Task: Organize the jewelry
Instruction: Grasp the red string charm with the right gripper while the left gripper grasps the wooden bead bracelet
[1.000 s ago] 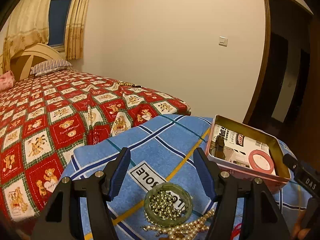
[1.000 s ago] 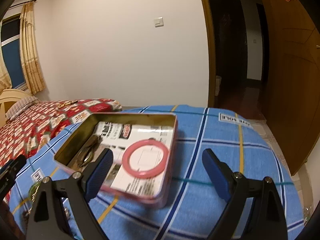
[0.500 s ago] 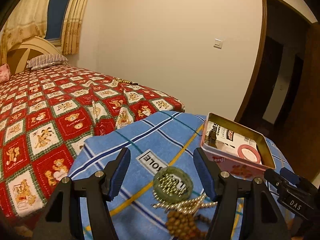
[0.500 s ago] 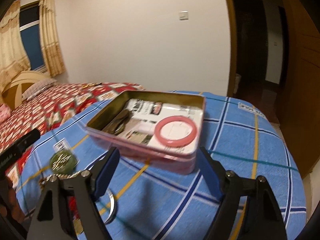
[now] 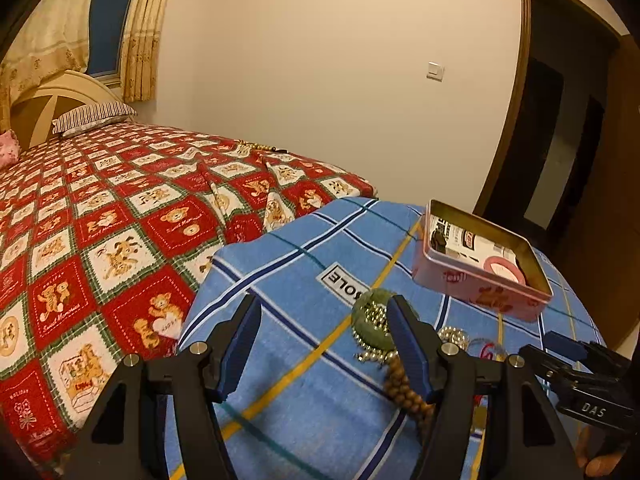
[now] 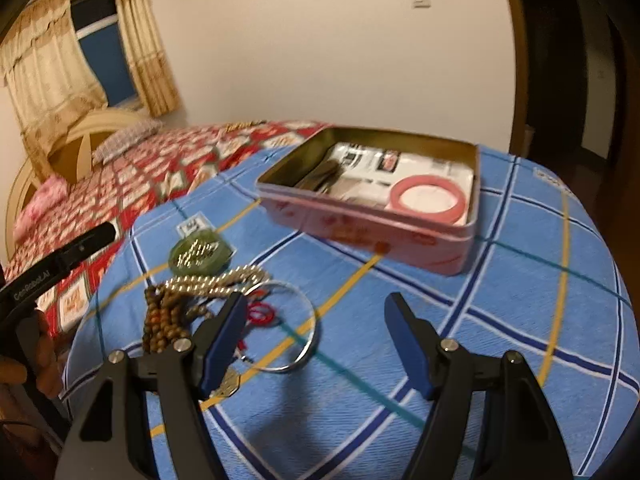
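A pink tin box [image 6: 372, 232] stands on the blue plaid cloth [image 6: 500, 320]; it holds a pink bangle [image 6: 428, 198] and a dark item. The box also shows in the left wrist view [image 5: 480, 284]. Left of it lie a green jade bangle [image 6: 198, 256] with small metal beads, a pearl strand [image 6: 216, 280], brown wooden beads [image 6: 164, 320], a red cord [image 6: 262, 314] and a silver bangle [image 6: 308, 344]. My right gripper [image 6: 316, 340] is open and empty, above the silver bangle. My left gripper [image 5: 324, 348] is open and empty, left of the jade bangle [image 5: 370, 320].
A bed with a red patchwork quilt [image 5: 100, 232] lies to the left of the clothed table. A dark doorway [image 5: 560, 140] is at the back right. The cloth's front edge drops off close to both grippers.
Both grippers have pulled back and swung left. The right wrist view now takes in the jewelry pile left of the tin. Both stay open and empty.
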`<control>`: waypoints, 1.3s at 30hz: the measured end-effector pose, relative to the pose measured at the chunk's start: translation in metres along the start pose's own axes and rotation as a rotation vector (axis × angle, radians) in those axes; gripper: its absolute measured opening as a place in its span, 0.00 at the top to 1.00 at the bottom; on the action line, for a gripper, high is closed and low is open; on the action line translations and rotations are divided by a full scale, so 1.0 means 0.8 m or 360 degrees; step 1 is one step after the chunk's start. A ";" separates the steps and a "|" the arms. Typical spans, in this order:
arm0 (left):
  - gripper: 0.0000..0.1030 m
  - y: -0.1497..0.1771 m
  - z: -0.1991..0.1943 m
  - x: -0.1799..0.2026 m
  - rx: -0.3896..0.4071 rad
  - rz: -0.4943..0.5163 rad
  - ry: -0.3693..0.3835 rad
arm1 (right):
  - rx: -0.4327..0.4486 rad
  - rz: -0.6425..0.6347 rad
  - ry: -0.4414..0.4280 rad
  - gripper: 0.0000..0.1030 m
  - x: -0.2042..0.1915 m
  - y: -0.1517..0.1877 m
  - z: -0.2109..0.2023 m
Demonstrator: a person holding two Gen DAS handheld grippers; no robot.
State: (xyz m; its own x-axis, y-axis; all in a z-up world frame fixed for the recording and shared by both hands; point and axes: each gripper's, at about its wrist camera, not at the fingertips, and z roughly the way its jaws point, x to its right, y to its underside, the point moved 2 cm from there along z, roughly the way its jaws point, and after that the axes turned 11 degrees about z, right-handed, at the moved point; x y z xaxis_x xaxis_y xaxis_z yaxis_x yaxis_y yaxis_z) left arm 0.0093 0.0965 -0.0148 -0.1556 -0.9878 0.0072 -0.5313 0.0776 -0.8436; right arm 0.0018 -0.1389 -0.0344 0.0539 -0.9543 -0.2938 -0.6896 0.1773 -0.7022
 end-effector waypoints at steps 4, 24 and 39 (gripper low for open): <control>0.36 0.003 -0.007 0.002 -0.0004 0.0037 0.0025 | -0.0025 -0.0062 -0.0031 0.28 -0.017 0.007 0.001; 0.36 0.013 -0.007 0.035 -0.0087 0.0138 0.0170 | -0.0206 -0.0211 -0.0196 0.90 -0.056 0.022 0.030; 0.50 0.033 0.037 0.104 -0.0451 0.0237 0.0287 | 0.0063 0.0098 -0.0267 0.90 -0.011 -0.006 -0.006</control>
State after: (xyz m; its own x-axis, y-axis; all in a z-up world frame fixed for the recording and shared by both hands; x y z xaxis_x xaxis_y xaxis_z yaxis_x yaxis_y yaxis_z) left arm 0.0071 0.0123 -0.0525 -0.3792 -0.9252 0.0114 -0.6977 0.2778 -0.6603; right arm 0.0009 -0.1328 -0.0254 0.1344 -0.8884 -0.4390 -0.6666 0.2467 -0.7034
